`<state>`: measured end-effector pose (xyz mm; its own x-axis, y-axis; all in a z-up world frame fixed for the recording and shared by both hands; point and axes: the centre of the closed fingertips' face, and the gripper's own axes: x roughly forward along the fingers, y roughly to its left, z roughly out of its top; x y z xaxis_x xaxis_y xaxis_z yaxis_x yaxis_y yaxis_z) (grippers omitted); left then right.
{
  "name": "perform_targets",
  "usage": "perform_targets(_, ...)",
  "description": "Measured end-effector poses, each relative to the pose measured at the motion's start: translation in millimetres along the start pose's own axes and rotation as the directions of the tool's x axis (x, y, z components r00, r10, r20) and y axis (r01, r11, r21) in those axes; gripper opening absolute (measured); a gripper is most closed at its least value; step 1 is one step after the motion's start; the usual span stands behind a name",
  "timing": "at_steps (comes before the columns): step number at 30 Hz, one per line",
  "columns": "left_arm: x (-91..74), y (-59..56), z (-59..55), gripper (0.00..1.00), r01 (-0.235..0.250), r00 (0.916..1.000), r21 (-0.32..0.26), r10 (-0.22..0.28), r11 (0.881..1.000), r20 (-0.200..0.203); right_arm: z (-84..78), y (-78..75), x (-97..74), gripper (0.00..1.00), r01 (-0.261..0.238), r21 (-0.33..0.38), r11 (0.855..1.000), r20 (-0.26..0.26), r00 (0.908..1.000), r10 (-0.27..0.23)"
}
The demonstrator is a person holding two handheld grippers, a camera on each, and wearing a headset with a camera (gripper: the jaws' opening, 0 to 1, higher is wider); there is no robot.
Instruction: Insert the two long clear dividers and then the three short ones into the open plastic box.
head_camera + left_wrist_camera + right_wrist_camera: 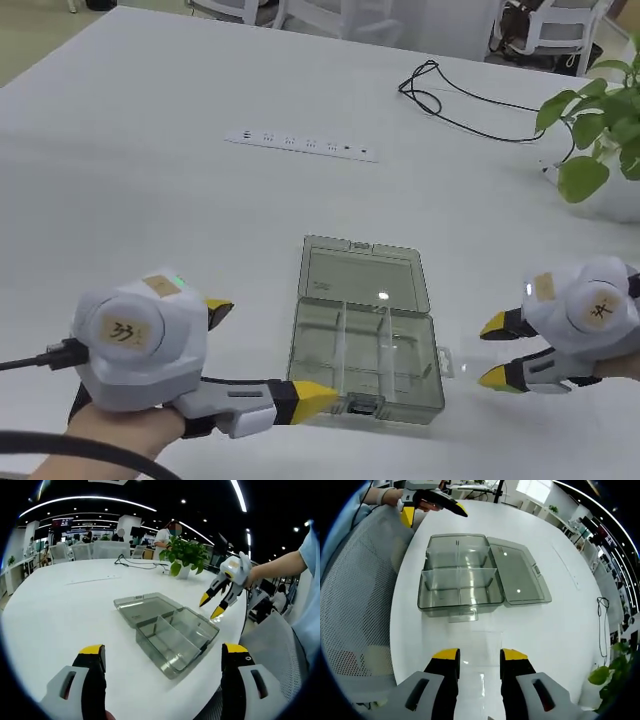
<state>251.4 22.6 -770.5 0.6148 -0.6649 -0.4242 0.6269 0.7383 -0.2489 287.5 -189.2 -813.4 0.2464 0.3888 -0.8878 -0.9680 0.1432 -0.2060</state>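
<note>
Box (365, 350) of smoky clear plastic lies open on the white tabletop (150, 180), its lid (362, 270) flat behind it and clear dividers (340, 345) standing inside. It sits between the two tongs. The left tongs (272, 350), near its left side, are spread wide and empty. The right tongs (490, 352), near its right side, are partly open and hold nothing.

left gripper (163, 649): 2 jaws wide apart, empty, at the desk's (60, 610) near edge | plastic box (175, 652): open mid-desk, lid (140, 605) flat beyond, clear dividers (165, 625) upright inside | right gripper (210, 608): above box's right side, jaws parted | plant (184, 555), cable (137, 562): near far edge
</note>
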Motion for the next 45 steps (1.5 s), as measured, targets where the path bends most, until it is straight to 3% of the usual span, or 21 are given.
perform_targets(5, -0.3, 0.7, -0.9, 0.96, 0.012, 0.9999, -0.051, -0.012, 0.999, 0.004, 16.7, -3.4, -12.3, 0.32, 0.065, -0.018, 0.998, 0.043, 0.9970, -0.064)
perform_targets(8, 2.7, -3.0, -6.0, 0.94, 0.024, 0.9995, -0.094, -0.026, 0.995, -0.019, 30.2, -2.3, -19.7, 0.32, 0.091, -0.032, 0.995, 0.066, 0.9938, -0.089)
perform_targets(11, 5.8, -4.2, -8.3, 0.93, 0.027, 0.9986, -0.094, -0.031, 0.995, -0.043, 45.5, 0.7, -25.3, 0.32, 0.114, -0.066, 0.991, 0.091, 0.9900, -0.107)
perform_targets(13, 6.8, -4.3, -4.2, 0.92, 0.026, 0.9987, -0.096, -0.030, 0.995, -0.040, 54.7, 2.8, -28.5, 0.32, 0.125, -0.084, 0.989, 0.104, 0.9878, -0.116)
perform_targets(18, 13.2, -12.9, 18.7, 0.87, 0.062, 0.9977, -0.159, -0.066, 0.985, -0.017, 87.1, 9.3, -37.1, 0.32, 0.156, -0.130, 0.979, 0.159, 0.9781, -0.134)
perform_targets(20, 16.0, -22.4, 27.8, 0.85, 0.110, 0.9938, -0.181, -0.111, 0.977, 0.005, 97.4, 11.3, -39.1, 0.32, 0.168, -0.152, 0.974, 0.181, 0.9735, -0.140)
perform_targets(23, 22.5, -30.1, 34.2, 0.80, 0.140, 0.9898, -0.190, -0.143, 0.972, -0.002, 113.4, 15.1, -40.5, 0.32, 0.187, -0.185, 0.965, 0.206, 0.9673, -0.148)
perform_targets(29, 31.2, -43.7, 38.4, 0.64, 0.196, 0.9796, -0.243, -0.201, 0.950, 0.002, 131.4, 21.1, -40.3, 0.32, 0.209, -0.218, 0.953, 0.234, 0.9596, -0.157)
perform_targets(32, 34.5, -53.4, 39.1, 0.57, 0.235, 0.9698, -0.284, -0.244, 0.930, 0.004, 137.2, 22.4, -40.0, 0.32, 0.217, -0.238, 0.947, 0.240, 0.9577, -0.159)
perform_targets(35, 35.9, -60.0, 39.8, 0.47, 0.263, 0.9621, -0.295, -0.272, 0.919, 0.010, 141.9, 23.4, -38.9, 0.32, 0.217, -0.249, 0.944, 0.246, 0.9568, -0.155)
perform_targets(42, 39.4, -65.6, 41.5, 0.27, 0.285, 0.9550, -0.331, -0.296, 0.899, 0.019, 149.4, 26.8, -35.9, 0.32, 0.216, -0.274, 0.937, 0.254, 0.9561, -0.146)
perform_targets(45, 41.0, -63.8, 42.3, 0.19, 0.280, 0.9565, -0.351, -0.291, 0.894, 0.022, 152.1, 30.1, -34.5, 0.32, 0.209, -0.277, 0.938, 0.256, 0.9569, -0.138)
